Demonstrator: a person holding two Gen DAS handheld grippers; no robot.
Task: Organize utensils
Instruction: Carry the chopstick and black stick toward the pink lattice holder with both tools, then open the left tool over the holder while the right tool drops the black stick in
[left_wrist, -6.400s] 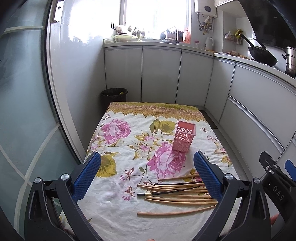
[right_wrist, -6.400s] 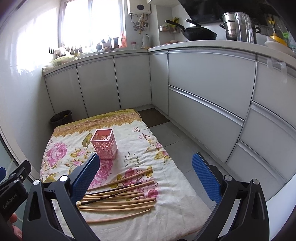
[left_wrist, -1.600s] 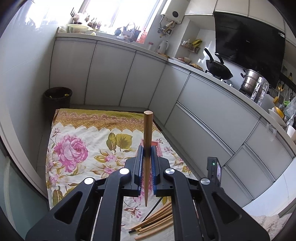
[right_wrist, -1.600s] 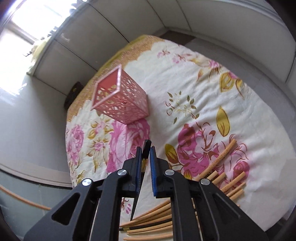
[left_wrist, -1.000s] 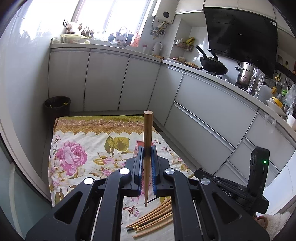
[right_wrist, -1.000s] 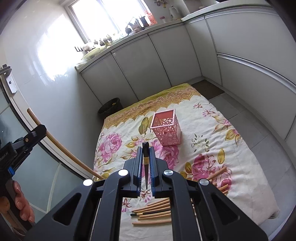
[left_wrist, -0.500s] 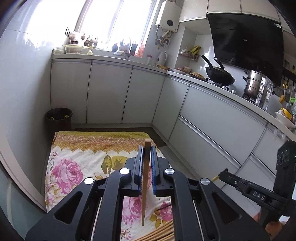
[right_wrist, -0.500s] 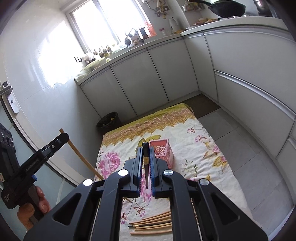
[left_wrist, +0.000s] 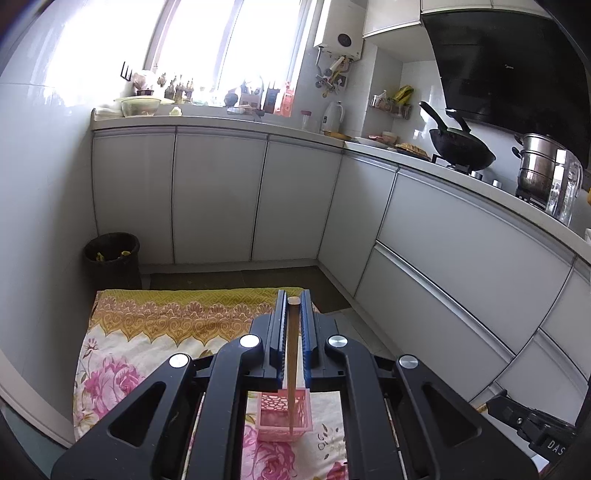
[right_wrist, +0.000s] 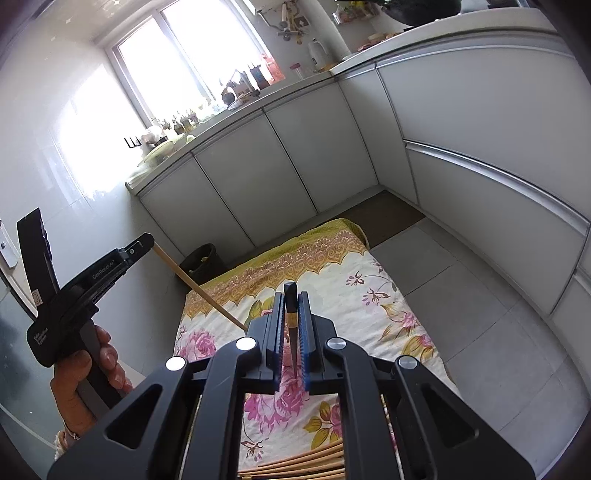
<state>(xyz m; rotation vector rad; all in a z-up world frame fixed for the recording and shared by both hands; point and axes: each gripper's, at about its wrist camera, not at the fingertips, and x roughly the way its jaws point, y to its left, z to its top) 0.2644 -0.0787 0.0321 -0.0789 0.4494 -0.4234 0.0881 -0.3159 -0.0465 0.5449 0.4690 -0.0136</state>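
- Left wrist view: left gripper (left_wrist: 293, 314) at lower centre, jaws clamped on a wooden chopstick (left_wrist: 291, 354); its tip hangs over the pink holder (left_wrist: 284, 413) on the floral cloth (left_wrist: 122, 354)
- Right wrist view: right gripper (right_wrist: 291, 314) pinches a black chopstick (right_wrist: 290, 325); a hand (right_wrist: 85, 384) at lower left grips the other tool's handle; loose chopsticks (right_wrist: 306, 465) lie along the bottom edge

The cloth (left_wrist: 122, 350) on the floor is cream, printed with pink roses and olive-yellow leaves, and edged by a mustard-gold scalloped band. The holder (left_wrist: 282, 413) is pale pink with a lacy cut-out pattern. The left claw (left_wrist: 293, 325) is black with blue pads and clamps a light tan wooden chopstick (left_wrist: 291, 369); the right claw (right_wrist: 291, 325), black and blue too, clamps a dark chopstick (right_wrist: 291, 317) with a yellow band. Tan chopsticks (right_wrist: 306, 463) lie on the cloth. The cabinets (left_wrist: 218, 199) are pale grey, the bin (left_wrist: 110, 258) black.
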